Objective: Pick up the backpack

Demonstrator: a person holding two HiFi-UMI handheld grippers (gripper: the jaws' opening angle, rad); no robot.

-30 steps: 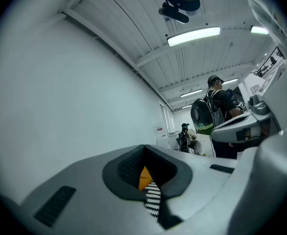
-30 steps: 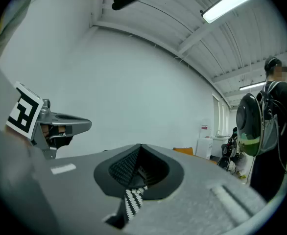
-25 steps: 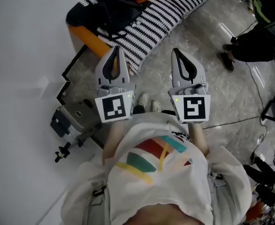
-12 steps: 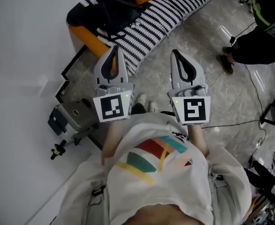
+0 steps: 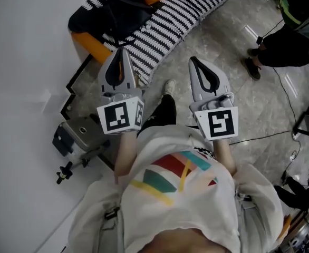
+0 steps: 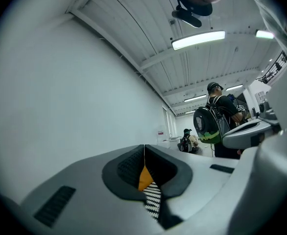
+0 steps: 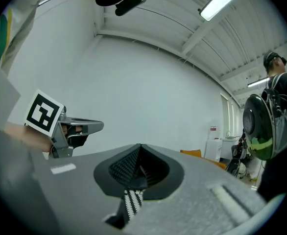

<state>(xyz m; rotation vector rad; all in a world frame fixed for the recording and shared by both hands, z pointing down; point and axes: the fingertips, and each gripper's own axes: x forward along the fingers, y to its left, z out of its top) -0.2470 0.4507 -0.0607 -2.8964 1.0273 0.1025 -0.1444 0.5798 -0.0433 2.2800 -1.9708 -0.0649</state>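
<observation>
I hold both tongs out level in front of my chest, side by side and apart. The left tongs (image 5: 119, 51) reach a little further forward than the right tongs (image 5: 194, 62). Both are pressed together with nothing pinched; each one's own camera shows the ribbed pads meeting at a single seam. Two marker cubes, one per tool, face up at me. One of my legs is stepped forward, with its shoe (image 5: 169, 86) on the marble floor (image 5: 223, 46).

The black backpack (image 5: 120, 12) lies ahead, well apart from both tips. It sits on a black-and-white striped cover (image 5: 181, 15) over an orange seat (image 5: 88, 40) against the white wall (image 5: 22, 62). A grey device on a stand (image 5: 76, 136) sits by the wall at my left.

From my head I see only a bystander's dark clothes and shoes at the right edge. The gripper views show that bystander (image 6: 224, 109) standing upright and wearing a second pack, green and black (image 6: 207, 125). The left gripper view alone shows another person (image 6: 186, 142) far down the room. The right gripper view alone shows my left tongs from the side.
</observation>
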